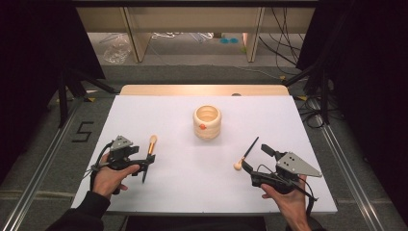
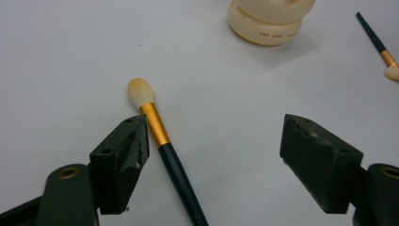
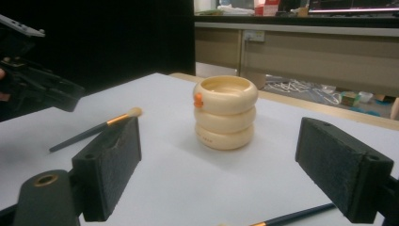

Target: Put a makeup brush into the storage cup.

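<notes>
A cream ribbed cup (image 1: 207,122) with an orange dot stands upright mid-table. A brush (image 1: 150,154) with a gold ferrule and dark handle lies flat at the left. My left gripper (image 1: 144,162) is open around it. In the left gripper view the brush (image 2: 162,136) lies just beside the left jaw of the left gripper (image 2: 214,141), with a wide gap to the other jaw. A second, smaller brush (image 1: 248,151) lies at the right, just ahead of my open right gripper (image 1: 257,158). The right gripper (image 3: 216,160) faces the cup (image 3: 226,113), and nothing is held between its jaws.
The white tabletop (image 1: 159,115) ends in a wooden strip (image 1: 202,90) at the far side. Beyond it are shelf legs, cables and a plastic bag (image 1: 117,50) on the floor. Metal rails run along both sides of the table.
</notes>
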Tool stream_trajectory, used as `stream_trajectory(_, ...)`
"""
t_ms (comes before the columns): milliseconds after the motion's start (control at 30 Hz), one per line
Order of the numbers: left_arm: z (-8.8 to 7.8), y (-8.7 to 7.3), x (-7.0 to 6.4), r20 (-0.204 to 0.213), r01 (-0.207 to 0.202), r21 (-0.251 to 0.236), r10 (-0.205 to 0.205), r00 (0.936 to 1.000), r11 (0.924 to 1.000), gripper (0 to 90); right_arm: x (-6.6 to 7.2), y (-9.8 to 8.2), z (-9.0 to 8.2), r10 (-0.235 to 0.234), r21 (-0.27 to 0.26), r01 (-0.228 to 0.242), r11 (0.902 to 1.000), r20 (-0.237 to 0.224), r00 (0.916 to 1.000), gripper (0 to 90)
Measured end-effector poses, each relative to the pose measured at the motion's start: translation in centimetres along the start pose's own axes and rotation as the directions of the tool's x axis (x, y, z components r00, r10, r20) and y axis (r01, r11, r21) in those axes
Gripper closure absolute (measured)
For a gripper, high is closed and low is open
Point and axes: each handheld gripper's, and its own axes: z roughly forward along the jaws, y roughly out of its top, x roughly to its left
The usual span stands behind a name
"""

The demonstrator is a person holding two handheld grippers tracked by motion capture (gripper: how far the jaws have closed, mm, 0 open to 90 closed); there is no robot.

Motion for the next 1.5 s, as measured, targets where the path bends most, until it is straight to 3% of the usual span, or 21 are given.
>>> stream_trajectory(33, 0.4, 0.2, 0.1, -0.001, 0.03, -0.006, -0.03, 0.9995, 0.9995, 24.9, -0.1, 0.0, 0.1, -0.023, -0.016, 0.023, 0.9996, 0.001, 0.9997, 15.8)
stream_trajectory(167, 1.1, 0.7, 0.8, -0.003, 0.043, 0.035, -0.043, 0.9991, 0.9984, 25.6, -0.1, 0.1, 0.0, -0.028, -0.008, 0.028, 0.9996, -0.01, 0.9996, 15.8)
stream_trajectory(200, 1.1, 0.9, 1.1, 0.007, 0.025, 0.074, -0.026, 0.9996, 0.9969, 25.6, -0.1, 0.0, 0.1, -0.03, -0.013, 0.029, 0.9995, -0.01, 0.9995, 15.8)
stream_trajectory(300, 1.6, 1.0, 1.3, 0.012, 0.035, 0.091, -0.036, 0.9993, 0.9952, 25.6, -0.1, 0.0, 0.1, -0.028, -0.016, 0.028, 0.9995, -0.007, 0.9996, 15.8)
stream_trajectory(333, 1.7, 1.1, 1.4, 0.016, 0.04, 0.099, -0.041, 0.999, 0.9943, 25.6, -0.1, 0.1, 0.0, -0.03, 0.005, 0.03, 0.9995, -0.004, 0.9995, 15.8)
stream_trajectory(433, 2.3, 1.3, 1.6, 0.004, 0.027, 0.127, -0.028, 0.9996, 0.9915, 25.6, 0.0, 0.1, 0.1, -0.033, -0.003, 0.033, 0.9995, -0.017, 0.9993, 15.8)
stream_trajectory(833, 3.7, 2.0, 1.8, -0.01, 0.073, 0.178, -0.072, 0.9974, 0.9813, 30.3, 0.2, 0.1, 0.1, -0.014, 0.013, 0.014, 0.9998, -0.032, 0.9994, 15.9)
stream_trajectory(867, 3.7, 2.1, 1.9, -0.005, 0.06, 0.197, -0.06, 0.9982, 0.9786, 30.9, 0.2, 0.1, 0.1, -0.012, 0.014, 0.013, 0.9998, -0.034, 0.9993, 16.0)
stream_trajectory(900, 3.8, 2.3, 2.1, 0.0, 0.044, 0.243, -0.045, 0.999, 0.969, 31.7, 0.2, 0.1, 0.1, -0.013, 0.023, 0.014, 0.9996, -0.035, 0.9993, 15.9)
stream_trajectory(933, 3.8, 2.3, 2.1, 0.0, 0.044, 0.243, -0.045, 0.999, 0.969, 31.8, 0.2, 0.1, 0.1, -0.013, 0.023, 0.014, 0.9996, -0.035, 0.9993, 15.9)
stream_trajectory(967, 3.8, 2.4, 2.3, 0.013, 0.044, 0.265, -0.049, 0.9987, 0.9633, 32.1, 0.2, 0.1, 0.1, -0.013, 0.025, 0.014, 0.9996, -0.037, 0.9992, 16.0)
stream_trajectory(1000, 3.8, 2.4, 2.3, 0.013, 0.044, 0.265, -0.049, 0.9987, 0.9633, 32.7, 0.2, 0.1, 0.1, -0.013, 0.025, 0.014, 0.9996, -0.037, 0.9992, 15.9)
stream_trajectory(1167, 4.5, 2.1, 2.6, 0.016, 0.032, 0.314, -0.039, 0.9991, 0.9488, 35.4, 0.2, 0.1, 0.2, -0.012, 0.015, 0.013, 0.9998, -0.041, 0.9991, 16.0)
stream_trajectory(1267, 4.5, 2.0, 2.6, 0.021, 0.03, 0.326, -0.039, 0.999, 0.9447, 39.0, 0.2, 0.1, 0.3, -0.009, 0.01, 0.01, 0.9999, -0.048, 0.9988, 16.0)
stream_trajectory(1300, 4.7, 2.0, 2.6, 0.025, 0.023, 0.317, -0.032, 0.9992, 0.9481, 40.6, 0.2, 0.1, 0.2, -0.012, 0.015, 0.013, 0.9998, -0.043, 0.999, 16.0)
stream_trajectory(1367, 4.9, 1.9, 2.5, 0.024, 0.021, 0.32, -0.03, 0.9993, 0.9472, 41.7, 0.3, 0.1, 0.3, -0.011, 0.015, 0.011, 0.9998, -0.044, 0.999, 16.0)
stream_trajectory(1400, 4.8, 2.1, 2.7, 0.041, -0.002, 0.361, -0.013, 0.9991, 0.9324, 43.7, 0.3, 0.0, 0.4, -0.003, 0.002, 0.003, 1.0, -0.05, 0.9987, 16.0)
stream_trajectory(1433, 4.9, 2.0, 2.6, 0.033, -0.009, 0.354, -0.003, 0.9995, 0.9352, 45.1, 0.3, 0.1, 0.3, -0.011, 0.016, 0.012, 0.9998, -0.046, 0.9989, 16.0)
stream_trajectory(1500, 4.9, 2.1, 2.6, 0.043, -0.025, 0.374, 0.009, 0.999, 0.9269, 47.3, 0.3, 0.1, 0.4, -0.005, 0.01, 0.006, 0.9999, -0.054, 0.9985, 16.0)
